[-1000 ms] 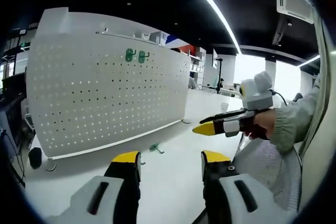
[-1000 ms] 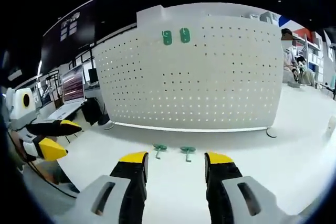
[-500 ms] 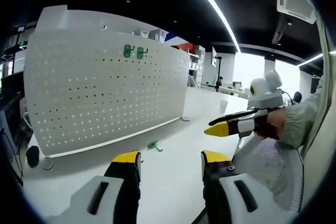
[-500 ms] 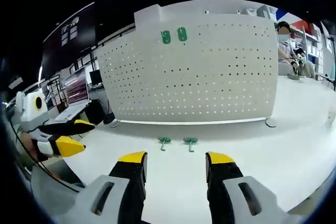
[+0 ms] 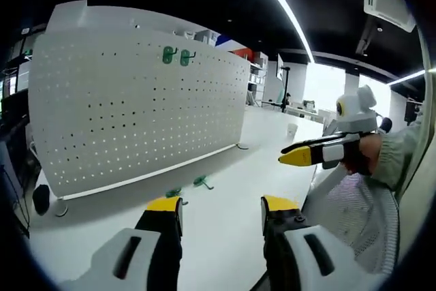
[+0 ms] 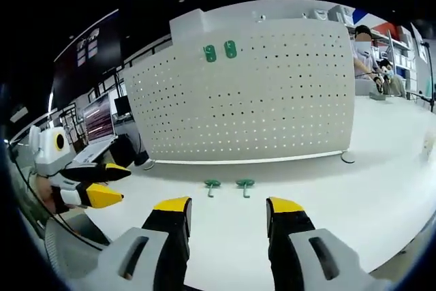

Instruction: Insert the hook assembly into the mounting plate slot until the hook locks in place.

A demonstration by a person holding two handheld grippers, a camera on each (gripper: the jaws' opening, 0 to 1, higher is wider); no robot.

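Observation:
A white pegboard mounting plate [image 5: 136,107] [image 6: 252,93] stands upright on the white table. Two green hooks [image 5: 176,56] [image 6: 219,51] hang near its top edge. Two more green hooks [image 6: 228,185] lie on the table in front of its base, also visible in the left gripper view [image 5: 189,186]. My left gripper [image 5: 221,208] is open and holds nothing; it appears at the left of the right gripper view [image 6: 112,185]. My right gripper [image 6: 226,208] is open and bare, well short of the loose hooks; it enters the left gripper view from the right [image 5: 306,152].
The white table [image 6: 381,168] stretches wide around the board. Monitors and a desk [image 6: 95,117] stand at the far left. A person [image 6: 364,56] sits behind the board's right end. A mesh chair back [image 5: 347,212] is close on the right.
Both cameras shifted slightly. In the left gripper view a second loose hook has come into sight, and the right gripper has drifted rightward. The hooks and the board have not moved.

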